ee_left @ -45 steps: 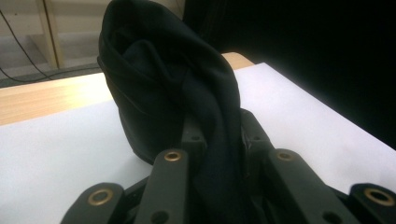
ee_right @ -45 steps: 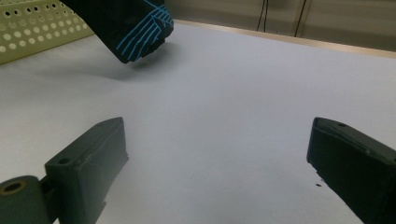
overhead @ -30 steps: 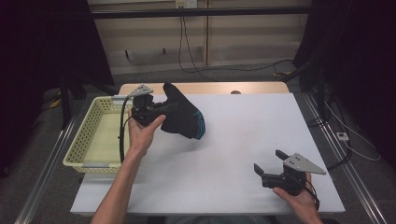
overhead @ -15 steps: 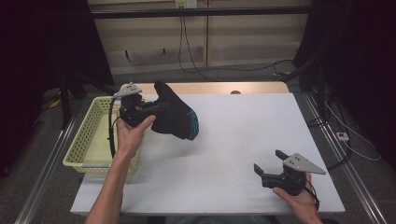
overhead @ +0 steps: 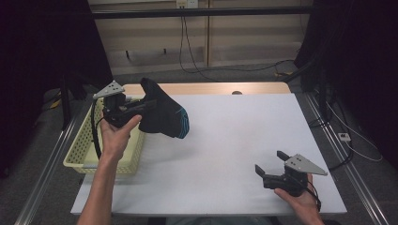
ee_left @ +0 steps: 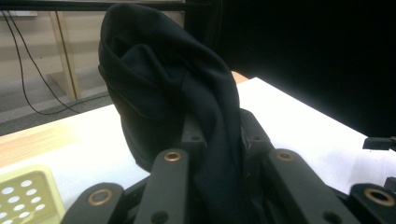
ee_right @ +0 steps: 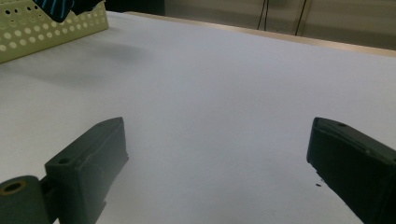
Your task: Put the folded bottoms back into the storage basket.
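A black sock (overhead: 162,115) with blue stripes at its toe hangs in the air over the left side of the white table (overhead: 234,136). My left gripper (overhead: 140,109) is shut on it, right beside the yellow basket (overhead: 82,154). In the left gripper view the sock (ee_left: 168,93) rises bunched out of the closed jaws of my left gripper (ee_left: 218,142). My right gripper (overhead: 269,161) rests low at the table's front right, open and holding nothing. In the right gripper view its two jaws stand wide apart, and my right gripper (ee_right: 217,140) has bare table between them.
The perforated yellow basket (ee_right: 46,28) stands at the table's left edge, and a striped blue piece of fabric (ee_right: 56,7) shows at its rim. A wooden strip (overhead: 211,88) runs along the far edge. Cables hang behind the table. Dark curtains close both sides.
My left gripper has carried the sock leftwards, from over the table to beside the basket. The right gripper has stayed where it was.
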Demonstrator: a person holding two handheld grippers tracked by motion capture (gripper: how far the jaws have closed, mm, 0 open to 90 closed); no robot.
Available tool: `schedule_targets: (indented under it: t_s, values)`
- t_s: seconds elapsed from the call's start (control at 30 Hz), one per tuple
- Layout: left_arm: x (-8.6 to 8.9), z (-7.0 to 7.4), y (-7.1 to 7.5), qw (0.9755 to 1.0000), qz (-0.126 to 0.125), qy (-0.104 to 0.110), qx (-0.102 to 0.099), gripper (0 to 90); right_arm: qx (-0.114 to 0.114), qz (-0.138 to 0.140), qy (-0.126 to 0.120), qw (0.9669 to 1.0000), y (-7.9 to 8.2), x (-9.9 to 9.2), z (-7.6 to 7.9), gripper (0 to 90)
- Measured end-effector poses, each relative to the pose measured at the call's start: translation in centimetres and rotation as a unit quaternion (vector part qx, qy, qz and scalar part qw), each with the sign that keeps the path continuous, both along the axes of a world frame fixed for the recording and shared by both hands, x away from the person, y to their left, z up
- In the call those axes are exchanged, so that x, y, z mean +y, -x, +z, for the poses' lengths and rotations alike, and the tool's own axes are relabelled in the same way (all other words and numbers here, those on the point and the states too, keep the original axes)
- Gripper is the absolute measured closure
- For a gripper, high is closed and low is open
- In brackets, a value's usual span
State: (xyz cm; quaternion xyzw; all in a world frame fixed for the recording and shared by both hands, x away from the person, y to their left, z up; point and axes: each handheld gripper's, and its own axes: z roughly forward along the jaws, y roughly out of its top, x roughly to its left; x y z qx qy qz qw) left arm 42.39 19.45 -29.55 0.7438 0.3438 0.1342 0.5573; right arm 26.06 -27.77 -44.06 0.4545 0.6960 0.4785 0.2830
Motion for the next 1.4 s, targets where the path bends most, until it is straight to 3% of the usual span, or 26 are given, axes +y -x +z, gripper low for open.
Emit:
schedule_targets:
  t_s: [0.87, 1.4]
  values:
    - [2.5, 2.1, 2.0, 0.9997, 0.005, -0.008, -0.024, 76.7, -0.005, 0.004, -0.005, 1.0, 0.3, 0.0, 0.2, 4.6]
    - [5.0, 3.5, 2.9, 0.9988, 0.035, -0.003, -0.035, 76.6, -0.004, 0.005, -0.002, 1.0, 0.2, 0.1, 0.2, 4.6]
